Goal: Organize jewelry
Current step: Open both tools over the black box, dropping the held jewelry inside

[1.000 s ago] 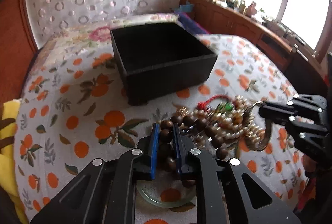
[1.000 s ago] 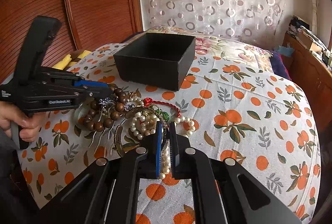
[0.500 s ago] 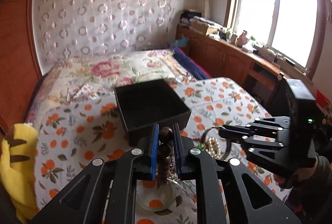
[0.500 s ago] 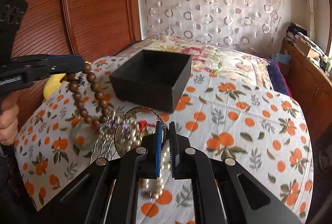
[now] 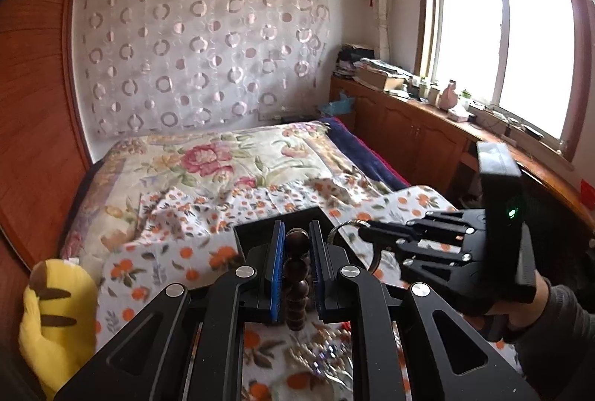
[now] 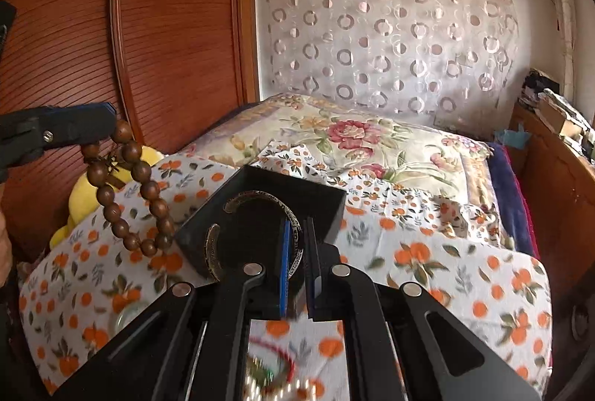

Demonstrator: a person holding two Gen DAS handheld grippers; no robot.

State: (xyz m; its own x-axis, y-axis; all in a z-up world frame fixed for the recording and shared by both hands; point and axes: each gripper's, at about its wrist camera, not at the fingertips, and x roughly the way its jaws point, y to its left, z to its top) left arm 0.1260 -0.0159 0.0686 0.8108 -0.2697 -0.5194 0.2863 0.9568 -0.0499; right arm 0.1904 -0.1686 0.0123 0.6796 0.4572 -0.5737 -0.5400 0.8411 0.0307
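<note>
Dangling beads [image 6: 126,192] under L tool [image 6: 108,129]

Daylight enters through the window [image 5: 520,40] to my right; its panes are blown out to pure white. The room is evenly bright, the shadows soft. Strong fisheye bending at both views' edges, with dark corner vignetting. The wooden wardrobe [image 6: 111,40] bows into a curve. Motion blur smears the orange-print bedspread [image 6: 465,274] and the jewelry pile [image 6: 275,375] low in frame. My gripper bodies read sharp but near-black, with little surface detail.
</note>
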